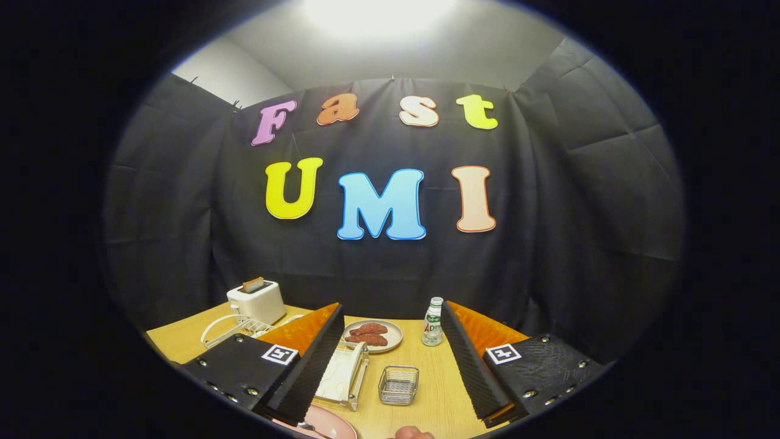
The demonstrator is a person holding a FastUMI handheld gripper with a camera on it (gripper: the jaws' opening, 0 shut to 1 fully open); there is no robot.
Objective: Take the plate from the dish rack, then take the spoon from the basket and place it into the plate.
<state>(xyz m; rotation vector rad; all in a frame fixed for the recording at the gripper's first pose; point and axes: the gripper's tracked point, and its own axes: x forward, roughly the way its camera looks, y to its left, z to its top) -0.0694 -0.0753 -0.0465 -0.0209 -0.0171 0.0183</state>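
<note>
The task looks done: the silver metal spoon (pixel 314 428) lies on the round pink plate (pixel 332 422) at seven o'clock beneath the wide-open, empty gripper (pixel 390 366), small wire basket (pixel 398 385) just ahead.

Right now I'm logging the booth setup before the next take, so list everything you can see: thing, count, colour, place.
Table: one, light wood, under everything.
Toaster: one, white, far corner, something brown in its slot.
Wire rack: one, white, in front of the toaster.
Dish rack: one, cream, between the fingers, near side.
Wire basket: one, silver, between the fingers beside the dish rack.
Grey plate: one, holding reddish food, beyond the basket.
Bottle: one, clear with green label, beside the grey plate.
Pink plate: one, nearest, a spoon on it.
Gripper: one, fingers wide apart, holding nothing.
Person's hand: a small part, nearest edge.
</note>
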